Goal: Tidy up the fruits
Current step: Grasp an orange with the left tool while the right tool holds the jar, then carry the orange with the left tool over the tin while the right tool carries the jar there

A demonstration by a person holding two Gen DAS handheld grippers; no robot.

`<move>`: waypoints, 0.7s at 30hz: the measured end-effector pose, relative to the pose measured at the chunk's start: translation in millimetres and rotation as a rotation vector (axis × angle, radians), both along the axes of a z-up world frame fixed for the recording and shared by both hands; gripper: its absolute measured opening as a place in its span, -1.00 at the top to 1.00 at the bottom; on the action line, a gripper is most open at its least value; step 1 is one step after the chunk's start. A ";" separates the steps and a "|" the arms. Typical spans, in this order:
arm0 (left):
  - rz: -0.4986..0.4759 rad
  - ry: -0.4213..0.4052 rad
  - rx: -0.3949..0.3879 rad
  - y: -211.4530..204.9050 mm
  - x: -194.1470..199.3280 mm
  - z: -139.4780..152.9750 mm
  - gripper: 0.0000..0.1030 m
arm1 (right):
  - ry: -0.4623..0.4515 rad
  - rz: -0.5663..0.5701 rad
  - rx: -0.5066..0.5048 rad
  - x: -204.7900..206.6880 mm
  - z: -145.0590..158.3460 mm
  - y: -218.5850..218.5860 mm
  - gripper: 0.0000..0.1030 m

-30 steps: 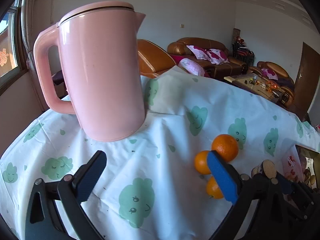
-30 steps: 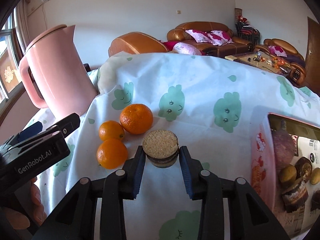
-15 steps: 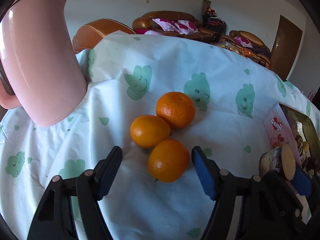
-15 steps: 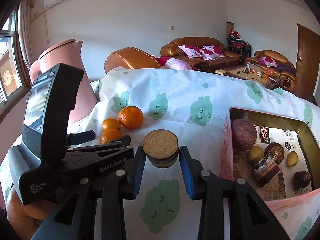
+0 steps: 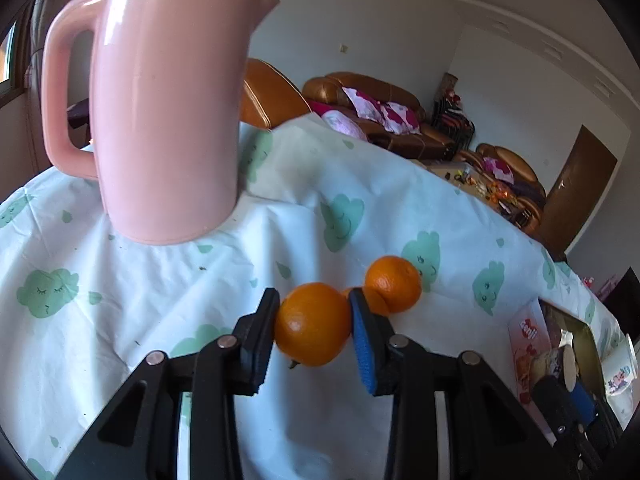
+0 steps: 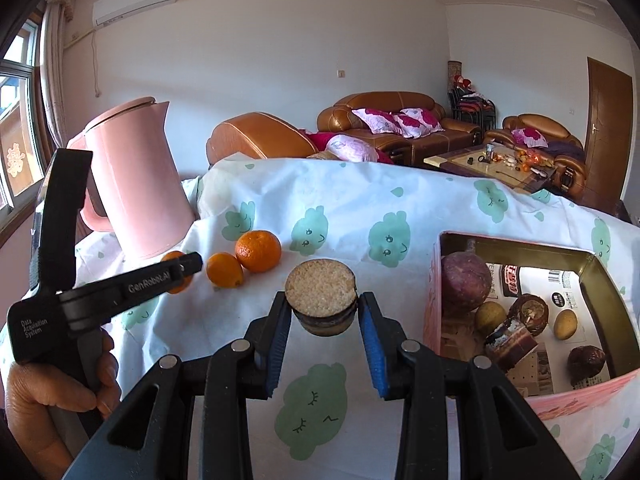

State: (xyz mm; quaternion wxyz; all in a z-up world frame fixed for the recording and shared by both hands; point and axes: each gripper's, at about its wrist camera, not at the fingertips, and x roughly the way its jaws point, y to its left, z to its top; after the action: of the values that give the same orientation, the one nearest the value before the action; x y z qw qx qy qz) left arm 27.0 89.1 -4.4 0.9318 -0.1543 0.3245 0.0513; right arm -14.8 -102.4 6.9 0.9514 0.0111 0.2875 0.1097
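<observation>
Left gripper (image 5: 313, 328) — fingers pinched on an orange (image 5: 313, 325), held above the cloth (image 5: 160, 300). Two more oranges (image 6: 258, 251) lay on the cloth just behind it, near the pink kettle (image 5: 168, 112). Right gripper (image 6: 322, 320) — fingers clamped on a short brown cylinder with a grainy top (image 6: 321, 296), beside the open box (image 6: 432, 304) of assorted fruits (image 6: 466, 282).

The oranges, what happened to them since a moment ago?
The left gripper closed on the nearest orange; half a second ago its jaws were open around it. The other two oranges stayed on the cloth. The right gripper still holds its round slice.
</observation>
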 end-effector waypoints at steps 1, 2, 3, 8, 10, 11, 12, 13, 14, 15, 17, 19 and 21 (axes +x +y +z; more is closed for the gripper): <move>0.035 -0.030 0.007 4.0 -4.1 3.9 0.28 | -0.017 -0.002 -0.003 -3.1 2.9 -0.4 0.29; 0.066 -0.055 0.018 7.5 -6.9 6.9 0.28 | -0.034 -0.004 -0.008 -5.8 5.6 -0.7 0.29; 0.092 -0.074 0.032 9.3 -9.5 9.3 0.28 | -0.049 -0.007 -0.016 -7.8 7.6 -0.8 0.29; 0.114 -0.118 0.103 4.9 -11.2 9.0 0.28 | -0.081 -0.005 -0.036 -14.1 11.5 -2.6 0.29; 0.081 -0.110 0.122 -5.0 -9.6 6.3 0.28 | -0.078 0.003 -0.042 -15.2 11.1 -3.8 0.29; 0.065 -0.106 0.129 -10.8 -8.8 4.9 0.28 | -0.077 0.006 -0.048 -17.9 10.2 -5.3 0.29; 0.049 -0.106 0.137 -16.1 -8.7 3.9 0.28 | -0.078 0.007 -0.054 -18.8 10.1 -6.2 0.29; 0.034 -0.106 0.149 -22.2 -10.8 4.0 0.28 | -0.080 0.007 -0.059 -19.7 10.1 -7.3 0.29; 0.018 -0.112 0.161 -27.7 -13.5 5.0 0.28 | -0.082 0.005 -0.062 -21.0 10.9 -9.2 0.29; 0.006 -0.122 0.171 -33.6 -17.2 6.6 0.28 | -0.085 0.001 -0.064 -22.0 11.7 -11.6 0.29; -0.020 -0.131 0.187 -46.1 -20.3 8.6 0.28 | -0.091 -0.014 -0.069 -23.5 13.1 -18.0 0.29; -0.055 -0.133 0.195 -58.9 -23.0 9.6 0.28 | -0.093 -0.035 -0.070 -24.7 13.8 -27.1 0.29; -0.090 -0.143 0.212 -73.9 -27.8 11.8 0.28 | -0.091 -0.058 -0.066 -25.8 14.0 -39.0 0.28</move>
State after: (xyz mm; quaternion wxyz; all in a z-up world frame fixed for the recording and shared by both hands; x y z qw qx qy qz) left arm -0.8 15.2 7.4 0.9649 -0.0437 0.2568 0.0321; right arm -40.7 -141.3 20.9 0.9662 -0.0171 0.2467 0.0728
